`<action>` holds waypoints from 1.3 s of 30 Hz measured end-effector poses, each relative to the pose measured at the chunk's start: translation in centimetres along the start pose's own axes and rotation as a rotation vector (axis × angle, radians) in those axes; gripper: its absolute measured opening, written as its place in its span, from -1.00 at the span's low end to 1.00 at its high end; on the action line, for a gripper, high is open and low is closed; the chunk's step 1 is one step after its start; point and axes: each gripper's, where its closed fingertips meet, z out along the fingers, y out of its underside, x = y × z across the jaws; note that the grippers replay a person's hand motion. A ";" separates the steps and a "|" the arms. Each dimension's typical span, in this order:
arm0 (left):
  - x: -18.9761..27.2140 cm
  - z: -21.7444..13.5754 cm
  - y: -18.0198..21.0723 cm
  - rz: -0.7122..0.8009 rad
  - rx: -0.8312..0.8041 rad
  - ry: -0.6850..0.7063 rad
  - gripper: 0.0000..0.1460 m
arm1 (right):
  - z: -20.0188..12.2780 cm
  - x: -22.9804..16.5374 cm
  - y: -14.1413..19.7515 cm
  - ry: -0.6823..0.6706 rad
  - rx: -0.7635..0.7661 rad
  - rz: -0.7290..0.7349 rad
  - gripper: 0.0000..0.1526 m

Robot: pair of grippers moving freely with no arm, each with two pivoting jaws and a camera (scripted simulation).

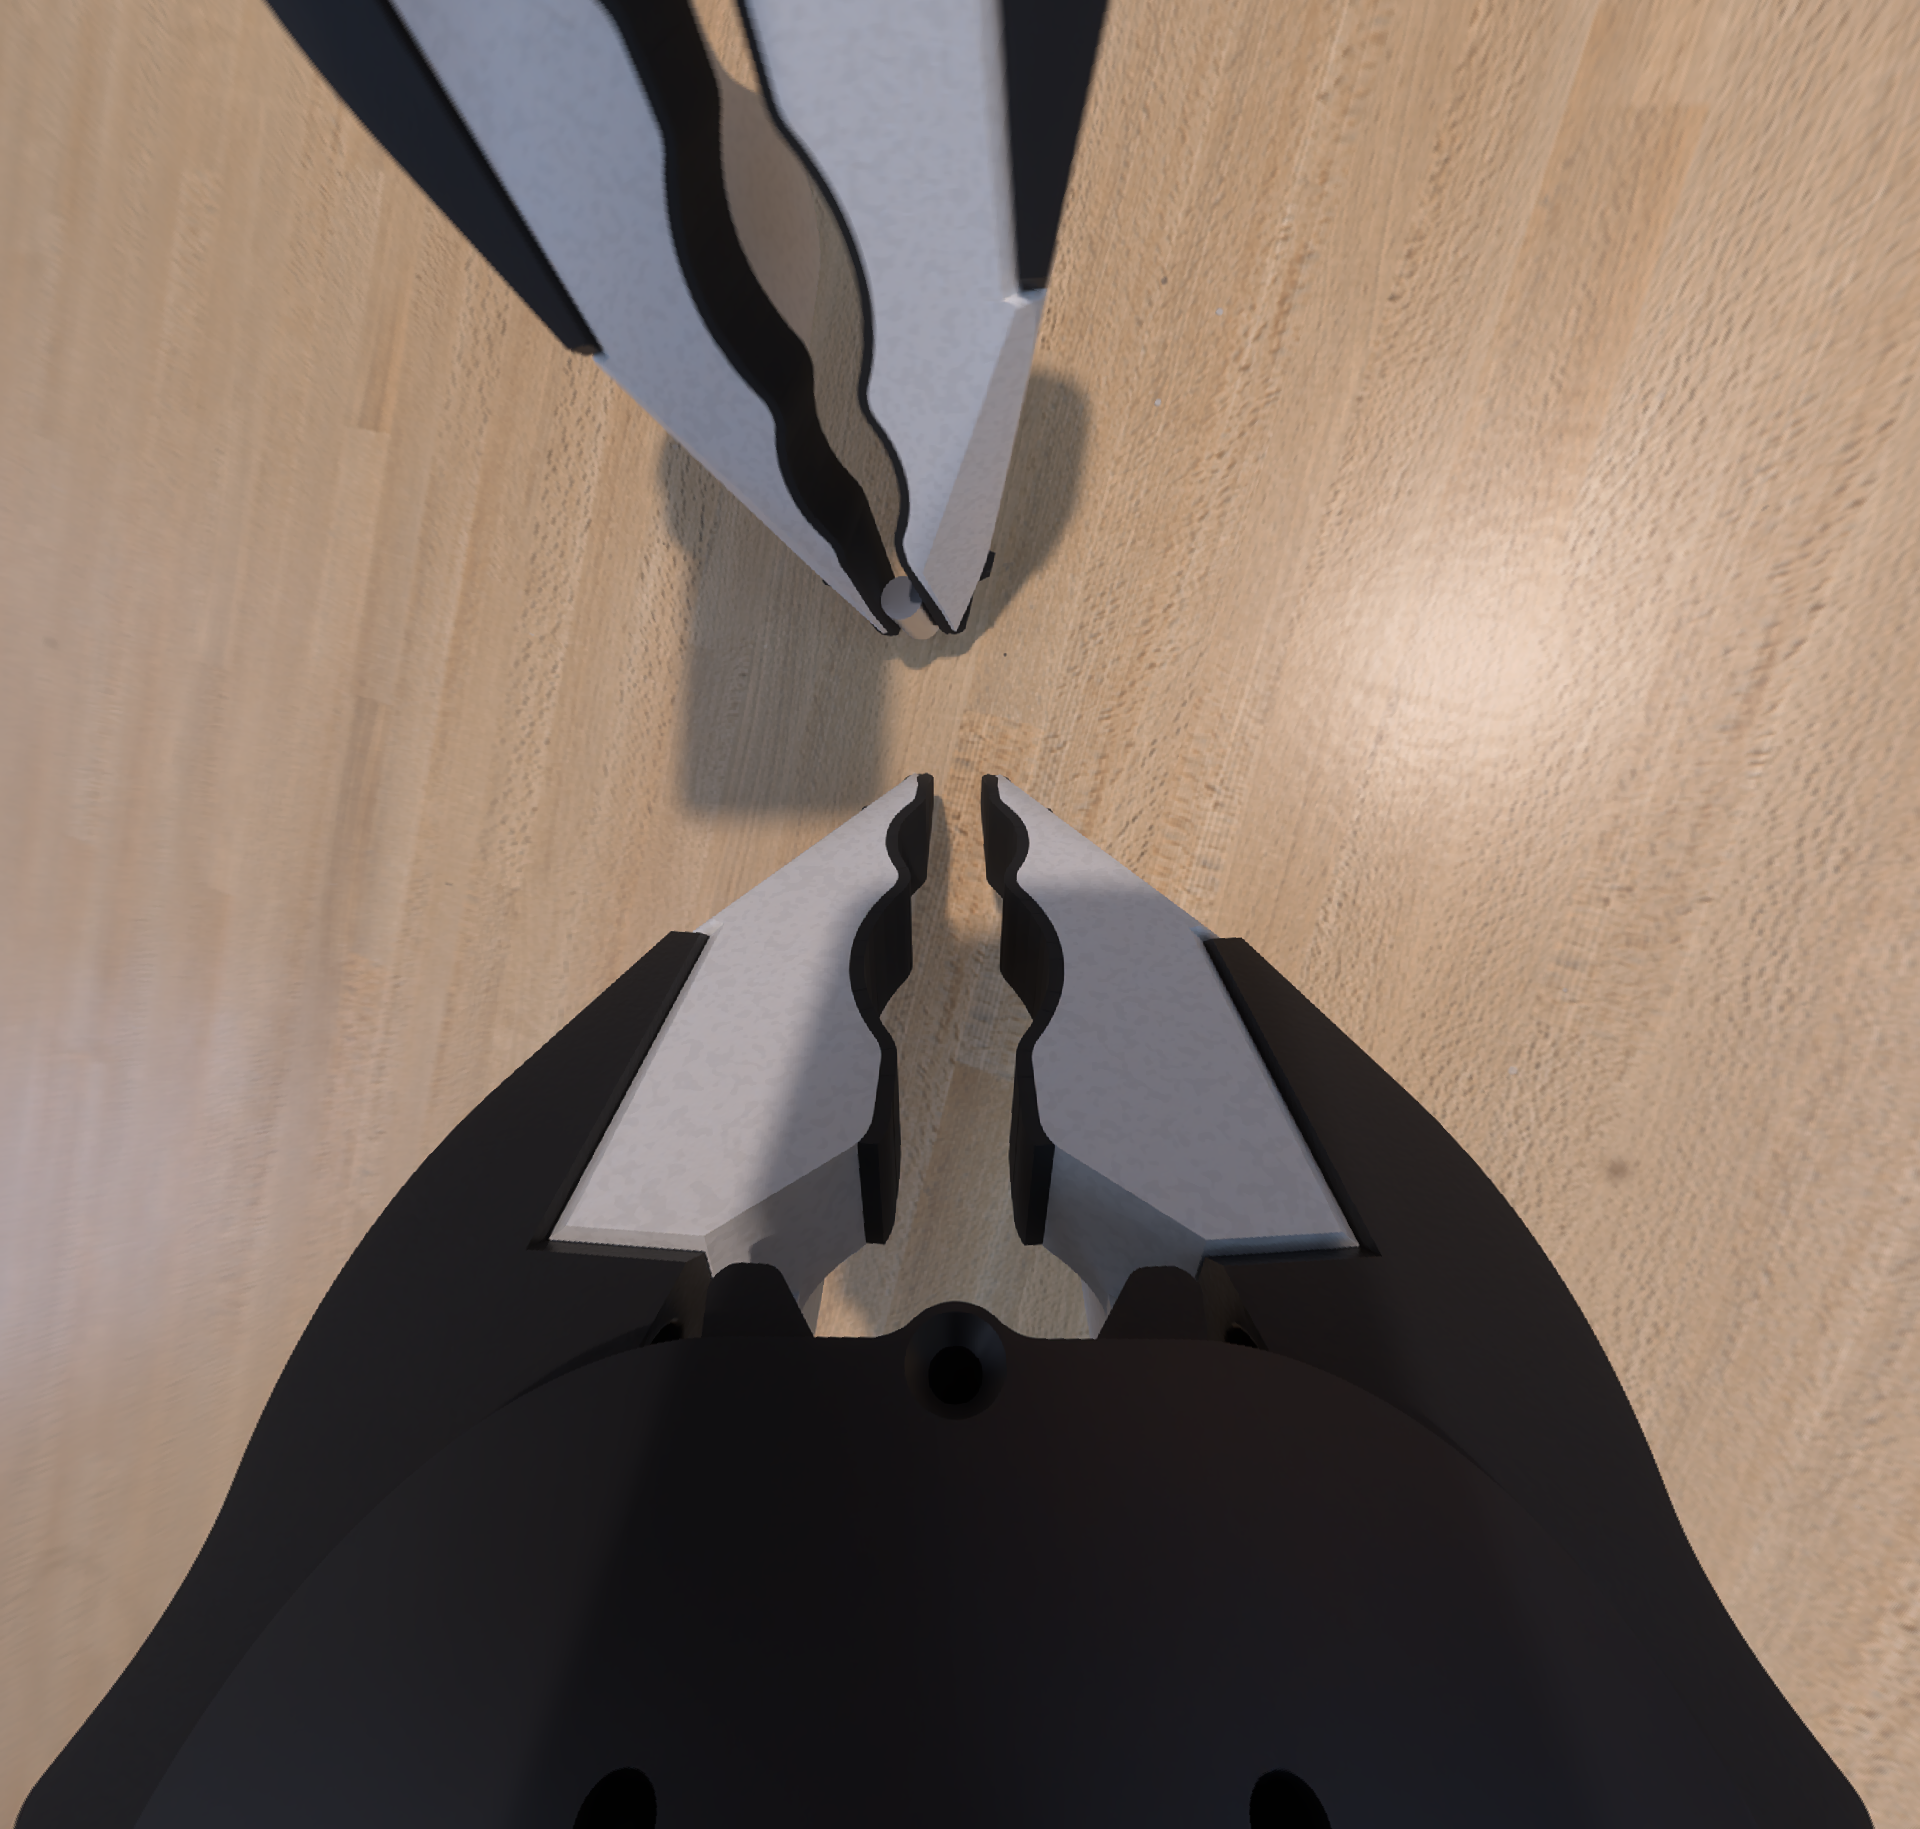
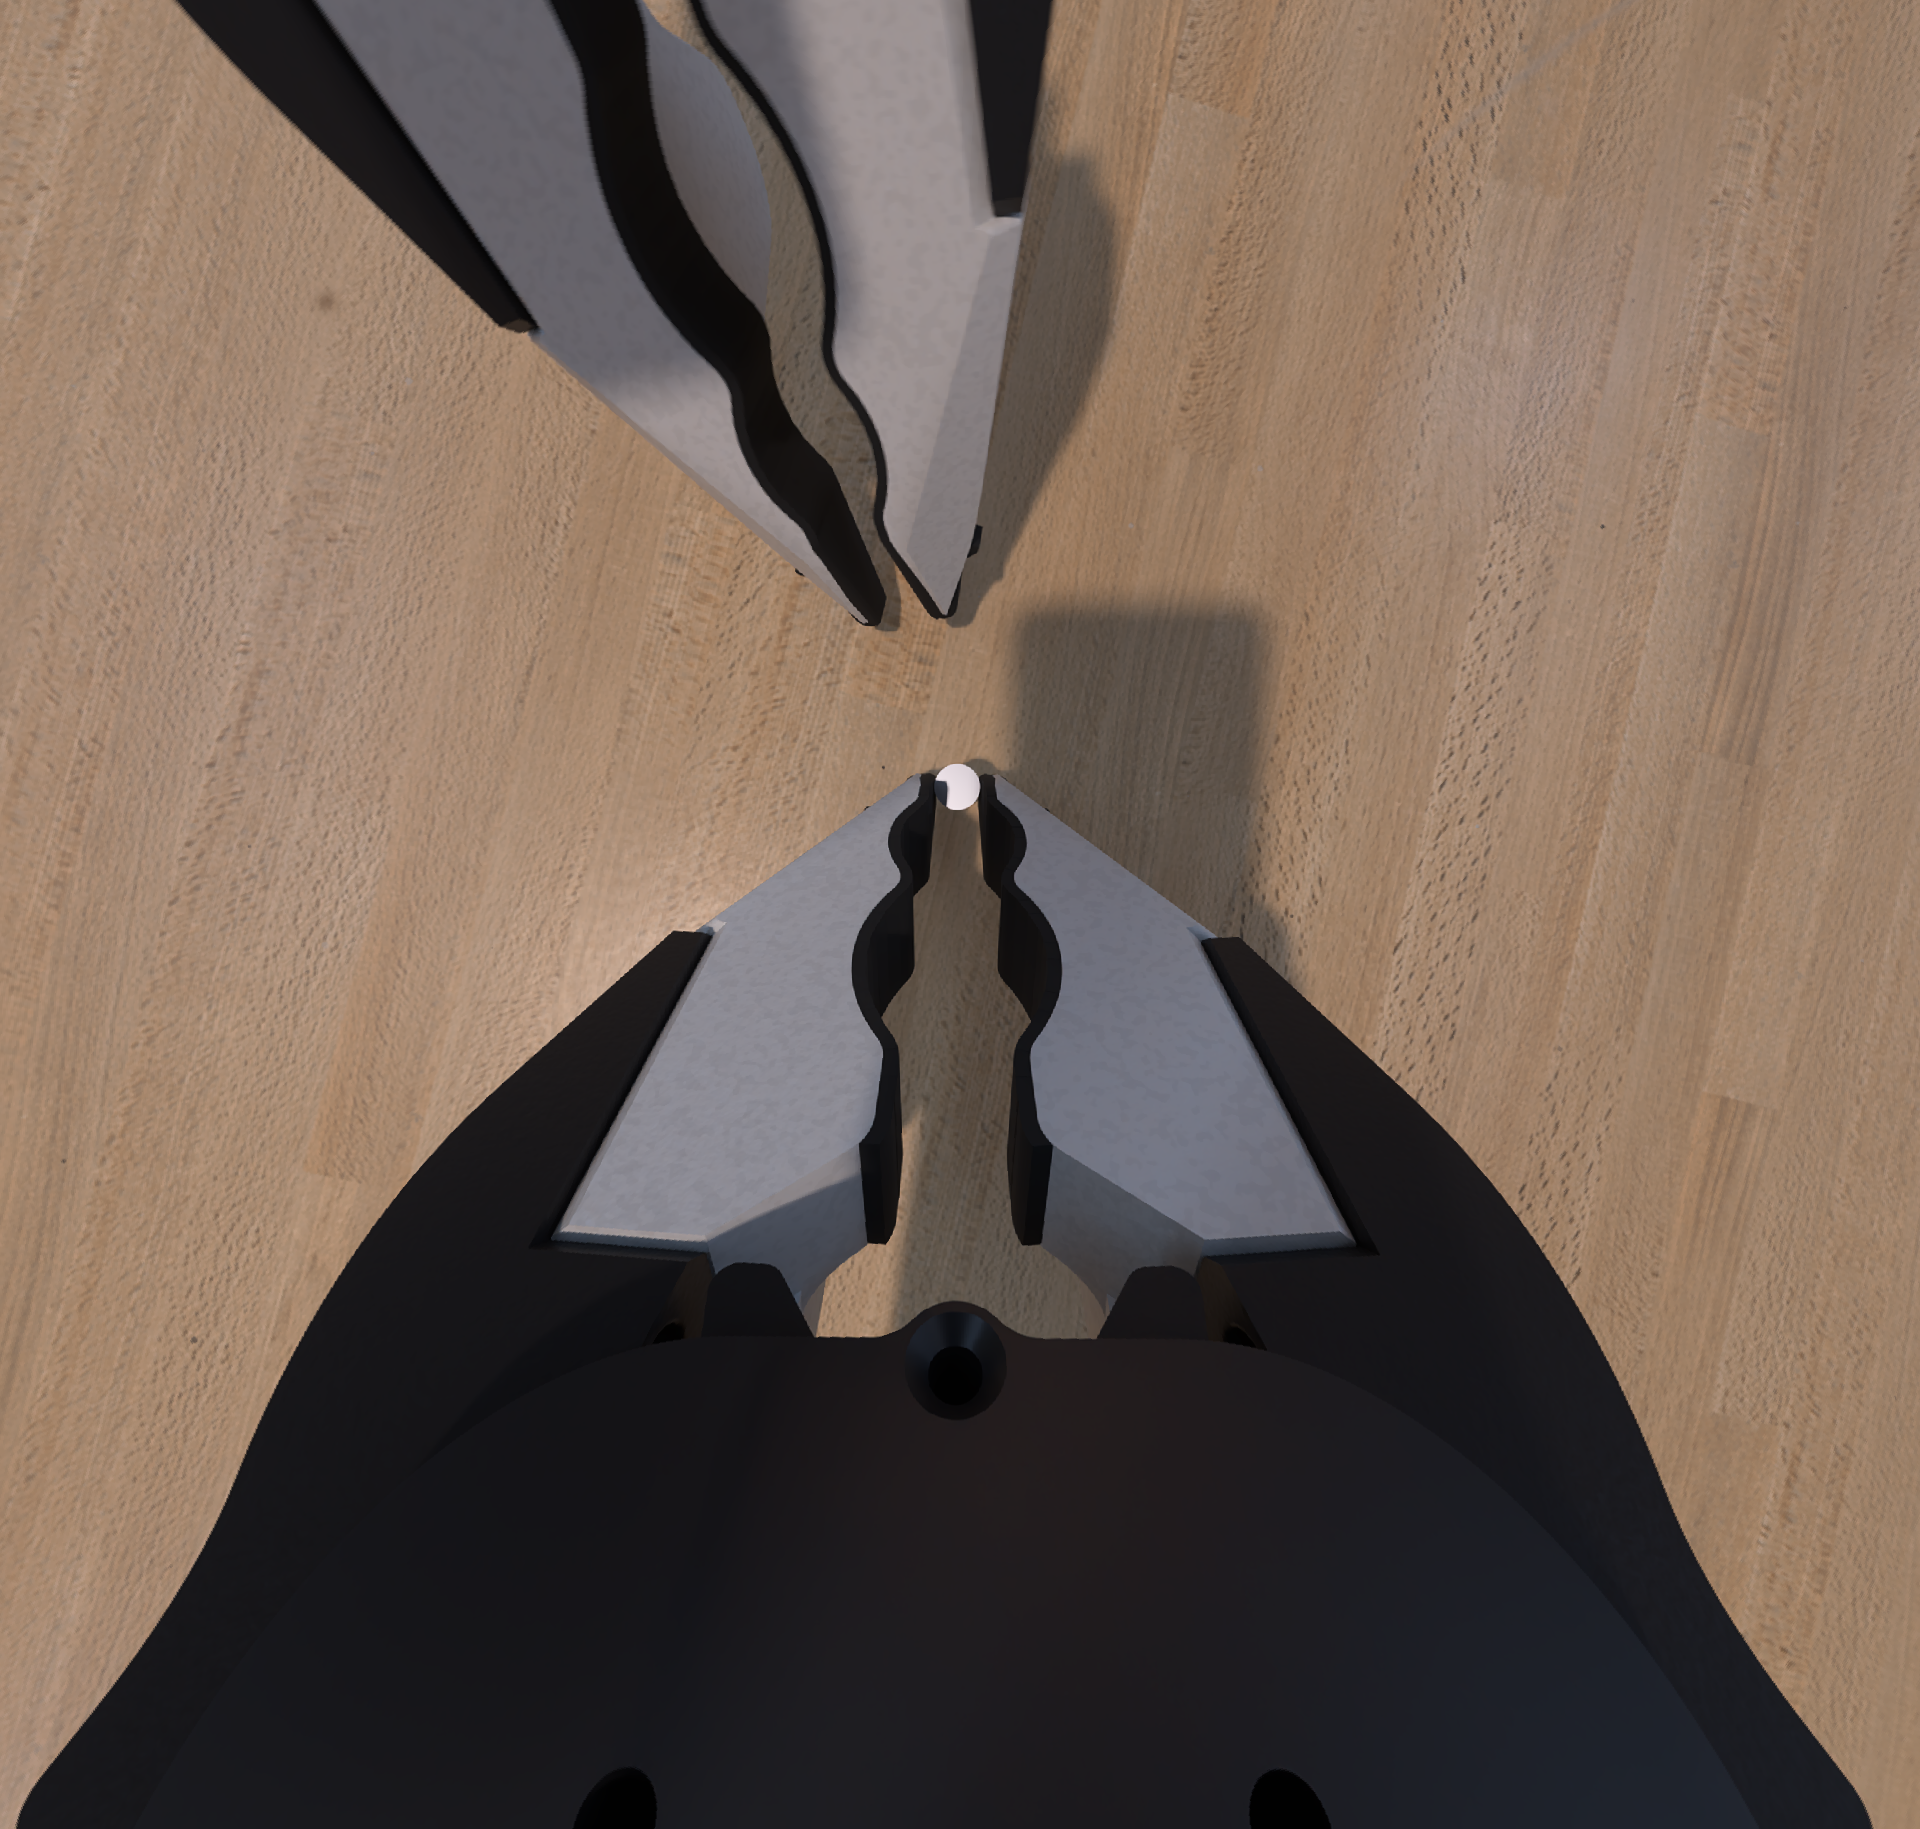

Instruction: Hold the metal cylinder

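Note:
The metal cylinder (image 2: 957,787) is a thin pale rod seen end-on, pinched between the tips of my right gripper (image 2: 957,792), which is shut on it just above the wooden table. In the left wrist view the same rod (image 1: 902,600) shows at the tips of the right gripper (image 1: 914,616), which comes in from the top. My left gripper (image 1: 956,790) faces it tip to tip, a short way off. Its jaws stand a narrow gap apart with nothing between them. It also shows in the right wrist view (image 2: 912,618).
A light wooden table top (image 1: 1455,636) fills both views. The grippers cast dark shadows (image 2: 1138,699) on it beside their tips.

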 end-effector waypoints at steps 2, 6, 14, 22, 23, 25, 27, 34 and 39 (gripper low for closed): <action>0.0 -0.1 -0.1 0.062 -0.024 -0.053 -0.88 | 0.0 0.0 0.0 0.000 0.008 0.002 -0.90; -0.1 -0.2 -0.2 0.183 -0.069 -0.151 -0.88 | 0.0 0.0 0.0 0.000 0.022 0.003 -0.90; -0.9 -0.8 0.0 0.031 -0.013 -0.141 -0.89 | 0.0 0.1 0.0 0.005 0.041 0.000 -0.90; -0.4 -0.2 0.4 -0.470 0.077 0.182 -0.83 | 0.0 0.1 0.0 0.005 0.052 -0.009 -0.90; -0.3 -0.2 0.3 -0.490 0.077 0.201 -0.83 | 0.0 0.1 0.0 0.004 0.053 -0.009 -0.90; 0.1 0.0 0.2 -0.503 0.059 0.238 -0.83 | 0.0 0.1 0.0 0.003 0.056 -0.011 -0.90; 0.2 0.1 0.0 -0.515 0.055 0.253 -0.83 | 0.0 0.1 0.0 0.002 0.058 -0.012 -0.90; 0.0 0.2 -0.2 -0.563 0.063 0.255 -0.86 | 0.0 0.1 0.0 0.002 0.068 -0.013 -0.90; -0.2 0.2 -0.2 -0.505 0.047 0.176 -0.89 | 0.0 0.1 0.0 0.004 0.070 -0.016 -0.90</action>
